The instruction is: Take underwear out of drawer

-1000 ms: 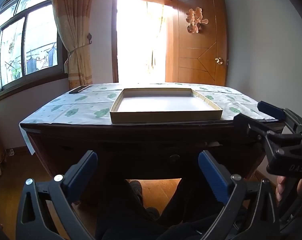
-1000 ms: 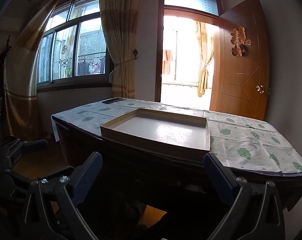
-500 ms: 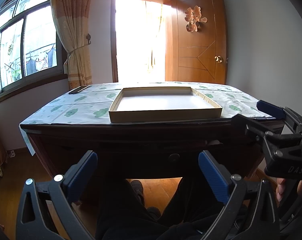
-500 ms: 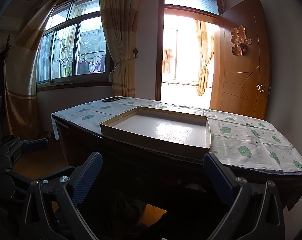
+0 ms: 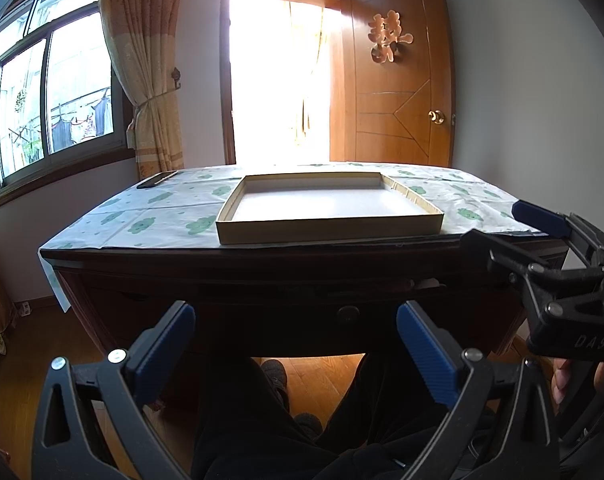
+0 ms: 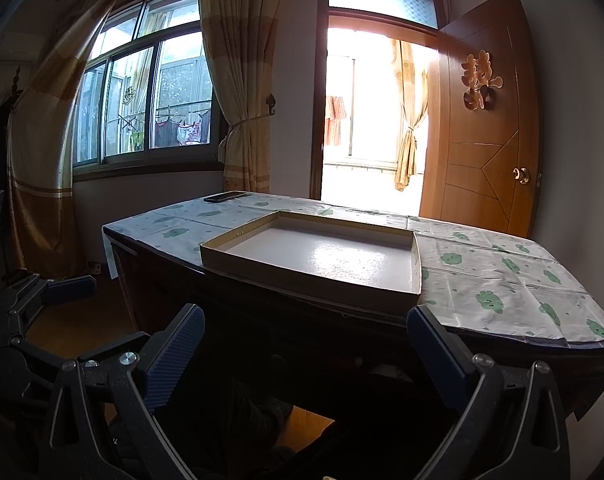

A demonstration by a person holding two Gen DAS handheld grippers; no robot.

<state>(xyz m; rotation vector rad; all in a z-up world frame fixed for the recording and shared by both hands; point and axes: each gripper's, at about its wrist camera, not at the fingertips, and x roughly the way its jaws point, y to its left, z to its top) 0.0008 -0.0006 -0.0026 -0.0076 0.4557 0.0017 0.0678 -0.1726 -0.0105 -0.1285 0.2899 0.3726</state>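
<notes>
The dark wooden table's drawer [image 5: 302,312] sits shut under the tabletop, with a round knob [image 5: 347,314] on its front. No underwear shows; a small pale scrap [image 5: 425,282] peeks at the drawer's top right seam, and I cannot tell what it is. My left gripper [image 5: 296,332] hangs open in front of the drawer, short of it, nothing between its blue pads. My right gripper [image 6: 305,332] is also open and empty, facing the table's right front corner; it appears in the left wrist view [image 5: 517,232] level with the table edge.
A shallow cardboard tray [image 5: 329,236] lies on the green-patterned tablecloth [image 5: 162,216]. A dark phone [image 5: 156,180] rests at the far left corner. A person's dark-trousered legs [image 5: 262,420] and a hand [image 5: 561,384] are near. An open door [image 5: 397,92] stands behind.
The table sits slightly higher in the right wrist view, so that gripper has dipped a little. The left gripper has barely moved. Both stay open.
</notes>
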